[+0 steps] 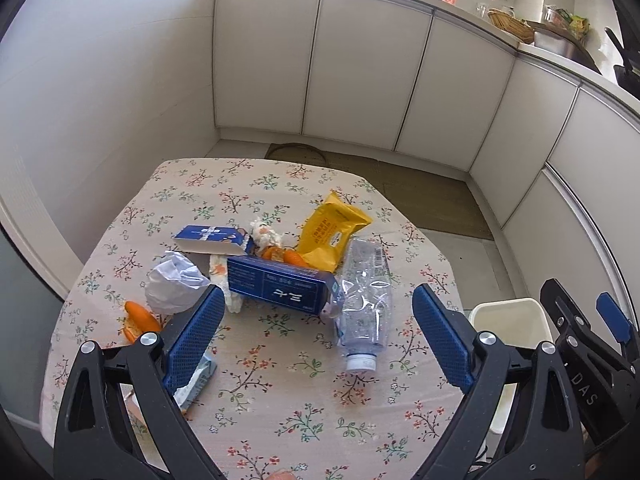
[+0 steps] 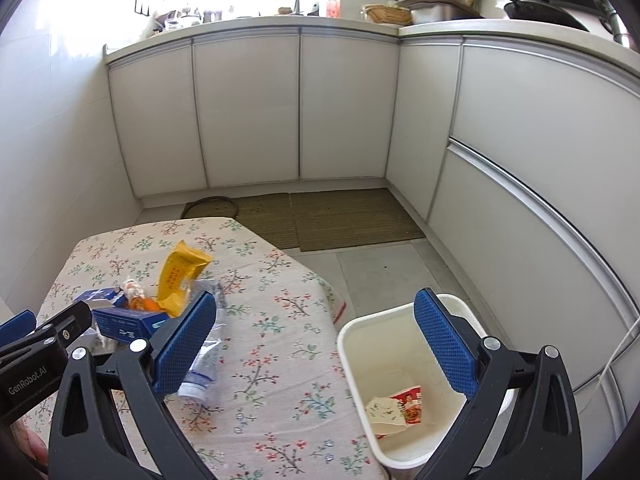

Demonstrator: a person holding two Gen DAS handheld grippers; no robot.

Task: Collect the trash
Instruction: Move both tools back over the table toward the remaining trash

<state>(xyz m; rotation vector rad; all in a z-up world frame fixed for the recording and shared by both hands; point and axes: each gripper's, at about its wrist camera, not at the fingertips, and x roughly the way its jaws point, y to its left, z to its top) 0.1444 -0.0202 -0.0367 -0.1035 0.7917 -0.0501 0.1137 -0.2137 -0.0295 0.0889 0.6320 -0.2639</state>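
Trash lies on a floral tablecloth [image 1: 280, 408]: a crushed clear bottle [image 1: 362, 308], a dark blue box [image 1: 280, 284], a second blue box [image 1: 210, 238], a yellow wrapper [image 1: 330, 234], a crumpled white paper [image 1: 174, 286], orange peel [image 1: 138, 320] and a small pale wrapper [image 1: 196, 382]. My left gripper [image 1: 318, 340] is open and empty, above the table in front of the pile. My right gripper [image 2: 316, 348] is open and empty, over the table edge beside a white bin [image 2: 352, 360] that holds a red cup and paper [image 2: 400, 406].
The bin stands on the floor right of the table [image 2: 280, 360]; its rim also shows in the left wrist view [image 1: 508, 312]. White cabinets [image 2: 248, 112] wrap the back and right. Woven mats [image 2: 352, 220] lie on the floor beyond the table.
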